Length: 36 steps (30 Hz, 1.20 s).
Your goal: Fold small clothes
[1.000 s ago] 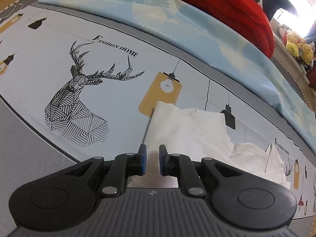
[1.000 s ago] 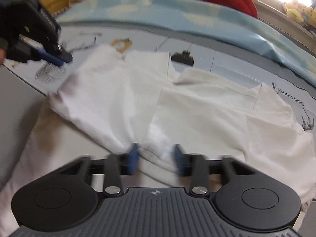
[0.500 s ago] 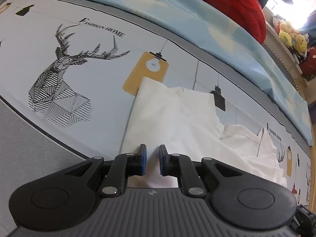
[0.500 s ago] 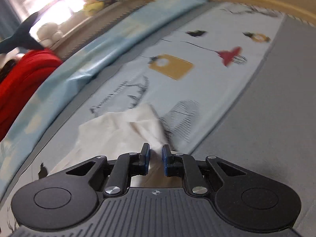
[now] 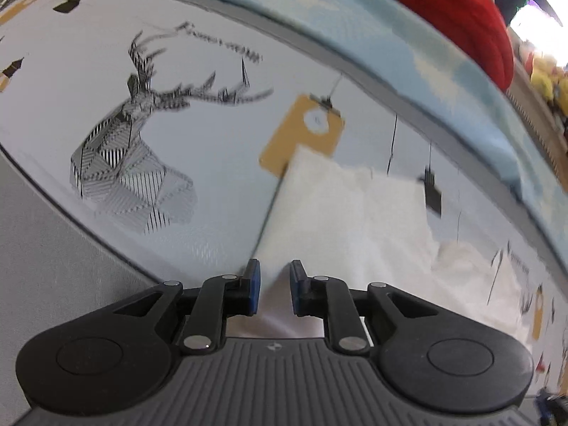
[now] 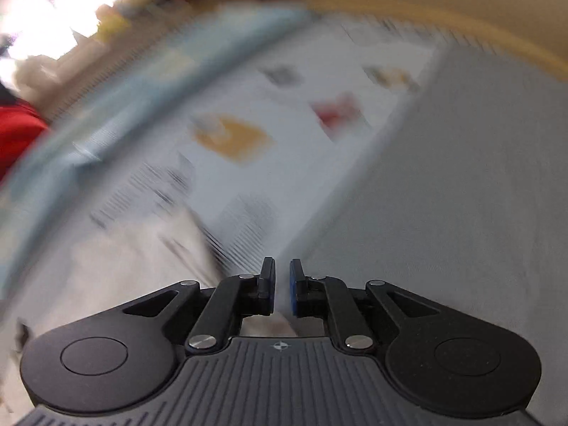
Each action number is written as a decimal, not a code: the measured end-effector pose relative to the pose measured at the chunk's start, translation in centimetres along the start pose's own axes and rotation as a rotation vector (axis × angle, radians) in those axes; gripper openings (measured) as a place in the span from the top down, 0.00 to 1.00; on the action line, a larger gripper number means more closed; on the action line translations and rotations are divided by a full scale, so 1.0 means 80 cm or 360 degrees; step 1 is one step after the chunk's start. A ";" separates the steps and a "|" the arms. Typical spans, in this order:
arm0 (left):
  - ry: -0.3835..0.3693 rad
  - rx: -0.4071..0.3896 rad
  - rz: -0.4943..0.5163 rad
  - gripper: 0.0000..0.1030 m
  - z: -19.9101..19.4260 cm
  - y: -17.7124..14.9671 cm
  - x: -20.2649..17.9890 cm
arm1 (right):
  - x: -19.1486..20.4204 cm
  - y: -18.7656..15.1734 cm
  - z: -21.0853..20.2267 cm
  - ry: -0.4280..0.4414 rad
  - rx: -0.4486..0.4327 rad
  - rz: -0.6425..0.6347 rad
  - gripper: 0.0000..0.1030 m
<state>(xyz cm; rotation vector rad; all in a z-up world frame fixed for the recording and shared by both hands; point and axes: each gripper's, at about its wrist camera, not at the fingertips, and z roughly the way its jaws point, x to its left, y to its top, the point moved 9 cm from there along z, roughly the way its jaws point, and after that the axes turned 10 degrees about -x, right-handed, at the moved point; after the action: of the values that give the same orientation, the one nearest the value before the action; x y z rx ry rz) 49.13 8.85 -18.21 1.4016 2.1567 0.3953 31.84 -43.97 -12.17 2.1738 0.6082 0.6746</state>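
1. The white shirt (image 5: 355, 220) lies flat on a printed sheet (image 5: 220, 149), its left edge running straight from the near middle to a far corner that overlaps a yellow tag print (image 5: 301, 135).
2. The left gripper (image 5: 274, 285) sits at the shirt's near left edge; its blue-padded fingers (image 5: 252, 284) are a little apart with white cloth between them, and whether they pinch it I cannot tell.
3. Left of the shirt the sheet lies flat around a black line-drawn deer head (image 5: 135, 149), and nearer still runs a plain grey band (image 5: 42, 266).
4. Beyond the sheet lies a pale blue cloth (image 5: 355, 32), and past that a red quilt (image 5: 443, 10) at the far right.
5. Lettering above the deer's antlers is too blurred to read.
6. The right wrist view is heavily smeared by motion. The right gripper (image 6: 282, 287) has its fingers drawn close with a narrow gap, and pale cloth shows behind the gap; if it grips that cloth I cannot tell.
7. The shirt (image 6: 117, 266) shows as a white blur at the near left there, with a broad grey stretch (image 6: 443, 213) of bedding to the right.
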 end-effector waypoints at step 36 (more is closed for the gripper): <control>-0.0235 0.0011 0.0209 0.90 -0.015 -0.029 -0.016 | 0.065 -0.072 0.032 0.0261 0.0484 -0.0180 0.65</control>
<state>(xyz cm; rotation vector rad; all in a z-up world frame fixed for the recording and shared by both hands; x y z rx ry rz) 47.07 6.78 -18.10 1.5321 1.9566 0.3225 36.17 -38.73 -16.75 2.3534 0.9665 0.7431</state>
